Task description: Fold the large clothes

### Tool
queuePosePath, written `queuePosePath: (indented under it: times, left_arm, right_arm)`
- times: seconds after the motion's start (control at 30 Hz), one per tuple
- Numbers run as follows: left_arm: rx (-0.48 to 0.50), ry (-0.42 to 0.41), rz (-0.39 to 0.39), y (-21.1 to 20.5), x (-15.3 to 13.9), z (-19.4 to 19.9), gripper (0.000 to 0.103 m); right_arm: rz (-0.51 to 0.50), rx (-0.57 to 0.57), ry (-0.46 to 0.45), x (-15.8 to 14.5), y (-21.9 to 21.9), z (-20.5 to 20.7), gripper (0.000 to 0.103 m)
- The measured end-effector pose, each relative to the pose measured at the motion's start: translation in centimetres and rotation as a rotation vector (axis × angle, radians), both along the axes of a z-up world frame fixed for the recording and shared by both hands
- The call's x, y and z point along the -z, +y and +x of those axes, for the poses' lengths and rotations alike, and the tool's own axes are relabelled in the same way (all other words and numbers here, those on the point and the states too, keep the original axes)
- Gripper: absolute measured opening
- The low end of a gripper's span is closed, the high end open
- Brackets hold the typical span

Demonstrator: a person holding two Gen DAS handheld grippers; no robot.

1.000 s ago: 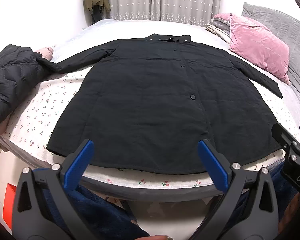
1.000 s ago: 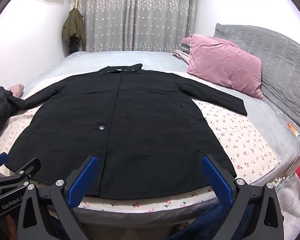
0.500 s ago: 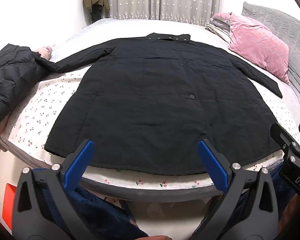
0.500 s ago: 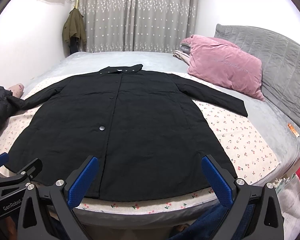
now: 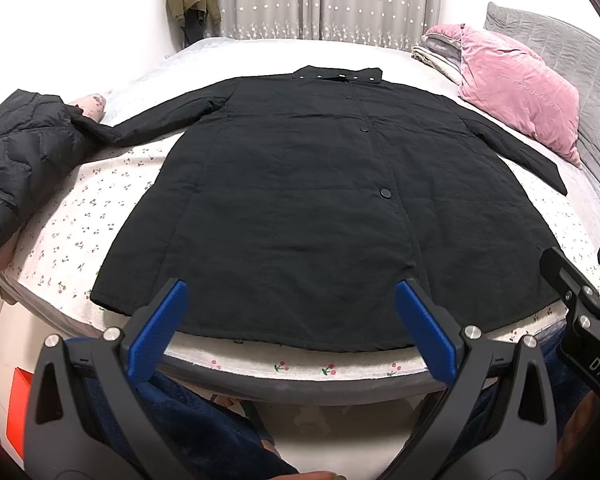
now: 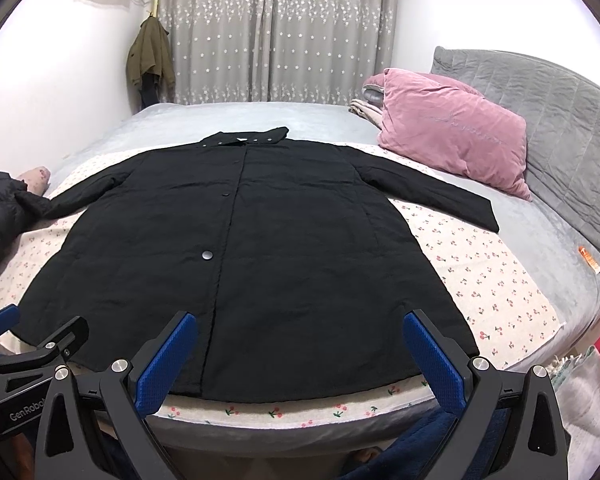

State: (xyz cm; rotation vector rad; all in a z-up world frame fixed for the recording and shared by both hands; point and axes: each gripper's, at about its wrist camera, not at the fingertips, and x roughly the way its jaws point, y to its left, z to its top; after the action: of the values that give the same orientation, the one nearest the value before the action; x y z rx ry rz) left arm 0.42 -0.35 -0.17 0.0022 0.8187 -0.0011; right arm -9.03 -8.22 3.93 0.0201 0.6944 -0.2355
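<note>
A long black coat (image 5: 312,208) (image 6: 244,256) lies flat and buttoned on the bed, collar at the far end, both sleeves spread out, hem along the near edge. My left gripper (image 5: 290,332) hangs open just off the bed's near edge, in front of the hem, holding nothing. My right gripper (image 6: 300,354) is open too, at the hem further right, with nothing between its blue pads (image 6: 432,360). Each gripper shows at the side of the other's view.
A cherry-print sheet (image 6: 484,276) covers the bed under the coat. A black puffer jacket (image 5: 16,160) lies at the left edge, touching the coat's sleeve cuff. A pink pillow (image 6: 452,144) and a grey headboard (image 6: 572,120) stand on the right. A person's legs in blue show below.
Both views have shifted very slightly; the coat lies as before and both grippers stay open.
</note>
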Motion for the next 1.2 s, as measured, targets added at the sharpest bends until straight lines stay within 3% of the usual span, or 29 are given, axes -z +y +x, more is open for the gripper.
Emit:
queuePosePath:
  times: [0.5, 0.9, 1.13, 1.2]
  left_arm:
    - [-0.007, 0.019, -0.016, 0.1, -0.1, 0.1, 0.103]
    - [-0.01, -0.018, -0.037, 0.3, -0.2, 0.2, 0.103]
    - [-0.022, 0.013, 0.064, 0.4, 0.1, 0.7, 0.103]
    - [-0.024, 0.039, 0.061, 0.6, 0.1, 1.2, 0.103]
  right_arm:
    - [0.021, -0.004, -0.002, 0.2, 0.0, 0.1, 0.103]
    - [0.036, -0.004, 0.007, 0.1, 0.0, 0.1, 0.103]
    - [0.037, -0.007, 0.011, 0.4, -0.3, 0.4, 0.103]
    - [0.023, -0.015, 0.002, 0.5, -0.6, 0.8, 0.103]
